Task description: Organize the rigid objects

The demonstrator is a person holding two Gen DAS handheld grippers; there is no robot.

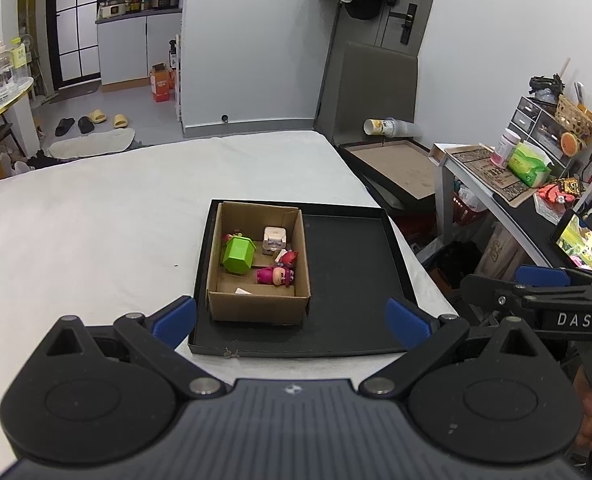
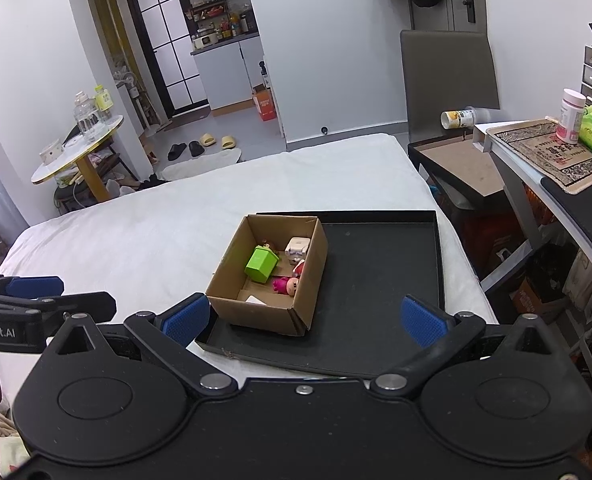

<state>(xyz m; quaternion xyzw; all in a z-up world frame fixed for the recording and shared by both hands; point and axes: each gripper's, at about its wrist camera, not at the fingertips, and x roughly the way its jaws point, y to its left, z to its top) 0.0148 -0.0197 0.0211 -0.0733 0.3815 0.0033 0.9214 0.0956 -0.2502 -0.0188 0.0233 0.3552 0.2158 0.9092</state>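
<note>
- I judge the sorting close to finished: every small thing I can see already lies inside the cardboard box (image 1: 257, 264), and the rest of the black tray (image 1: 348, 276) around it shows nothing loose.
- In the box, mid-frame in the left wrist view, I make out a green block (image 1: 237, 256) at the left, a white cube-shaped item (image 1: 274, 237) toward the back, a pink figure (image 1: 275, 275) at the front and a small red-and-white figure (image 1: 287, 257) between the cube and the pink one. A white scrap sits at the box's near edge; I cannot tell what it is.
- What may be left, as I read it, is only tidying or closing the box, since no loose object shows on the bed.
- My left gripper (image 1: 291, 316) hangs at the near edge of the tray with its jaws spread wide and nothing between them.
- My right gripper (image 2: 302, 316) is likewise wide apart and empty, hovering near the front corner of the box.
- The tray rests on a bed (image 1: 95, 216) with a plain white sheet, near its right-hand edge.
- At the right of the frame stands a desk (image 2: 536, 152) with a pill bottle and a green tissue pack; upper left shows a kitchen nook, slippers on the floor and a round side table.
</note>
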